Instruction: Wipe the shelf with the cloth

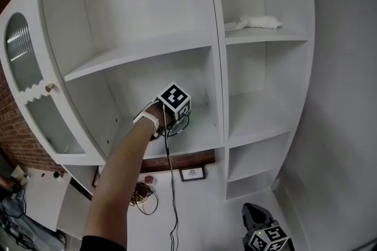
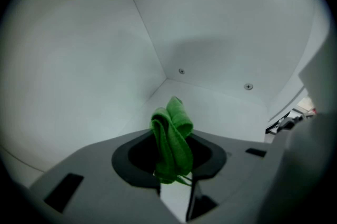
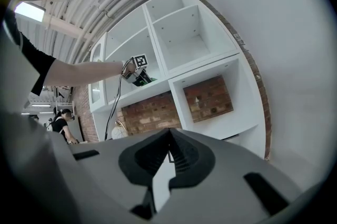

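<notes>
Head view: an arm reaches up into the middle-left bay of the white shelf, with the left hand-held gripper inside it, close to the upright divider.
Left hand-held gripper: clamped on the green cloth. The cloth is bunched into a folded wad that sticks out past the jaws toward the bay's back corner.
Cloth contact: it hangs over the bay's board, near the back, but I cannot tell whether it touches.
Right hand-held gripper: jaws together with nothing between them. It is held low, well apart from the shelf and aimed up at it.
Progress (judgement): work is in this one bay, and the cloth is held rather than spread flat. No dirt or wipe marks show on the white surfaces, so what is already done can't be read. The other bays probably remain.
Edges: the back wall and side wall meet just ahead of the cloth. Two small pins sit low on the back wall.
Open room: the bay is bare, with space to sweep along the board toward the front lip. The open glazed door stands at the left, clear of the arm.
Other: a white wad lies on the upper right board.
</notes>
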`<state>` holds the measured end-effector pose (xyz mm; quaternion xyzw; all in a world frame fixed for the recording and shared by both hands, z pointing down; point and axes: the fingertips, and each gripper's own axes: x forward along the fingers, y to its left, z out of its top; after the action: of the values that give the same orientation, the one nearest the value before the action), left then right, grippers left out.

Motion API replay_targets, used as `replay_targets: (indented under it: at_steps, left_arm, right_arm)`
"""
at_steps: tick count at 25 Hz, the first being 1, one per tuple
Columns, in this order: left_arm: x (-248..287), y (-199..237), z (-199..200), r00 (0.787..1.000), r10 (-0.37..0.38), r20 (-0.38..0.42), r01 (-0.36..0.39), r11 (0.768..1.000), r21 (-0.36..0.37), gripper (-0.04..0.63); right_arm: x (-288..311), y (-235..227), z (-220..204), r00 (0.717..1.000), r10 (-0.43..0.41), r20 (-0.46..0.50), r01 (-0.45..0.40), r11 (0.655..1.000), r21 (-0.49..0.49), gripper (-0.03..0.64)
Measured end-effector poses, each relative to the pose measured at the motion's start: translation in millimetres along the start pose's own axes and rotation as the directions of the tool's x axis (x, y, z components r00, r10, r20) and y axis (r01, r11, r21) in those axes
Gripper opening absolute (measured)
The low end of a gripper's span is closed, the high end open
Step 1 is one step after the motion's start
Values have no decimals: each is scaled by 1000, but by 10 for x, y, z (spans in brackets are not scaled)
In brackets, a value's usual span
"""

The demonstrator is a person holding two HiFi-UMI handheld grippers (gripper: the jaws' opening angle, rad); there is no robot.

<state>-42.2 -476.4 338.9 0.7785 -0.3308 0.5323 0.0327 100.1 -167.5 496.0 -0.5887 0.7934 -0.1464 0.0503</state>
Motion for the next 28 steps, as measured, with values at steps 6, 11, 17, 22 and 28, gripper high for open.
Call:
replay_targets:
  at_steps: [6,11,17,22,28]
  left_arm:
    - [4,-200,201,993,-100,71,101,995,-11,117]
    - [-15,-397,344,975,-188,119,191,981,-13,117]
    - [-30,-610,503,951,-260,165,262,965,6,115]
    - [-72,-677,548,907,-333,256,349,937,-19,115]
    - [-290,-509,398,856,-342,388,410,906,-105,115]
  right_arm:
    - [-67,-23,18,999,-32,8,32,999,-1,0]
    - [-112,-49,31,998,-55,12,55,998,-6,0]
    - [-124,-58,18,998,-61,5,61,998,-6,0]
    - [-76,-74,-18,999,-39,-14,39,999,5,0]
    - [194,138,-155,996,63,-65,-62,998,20,0]
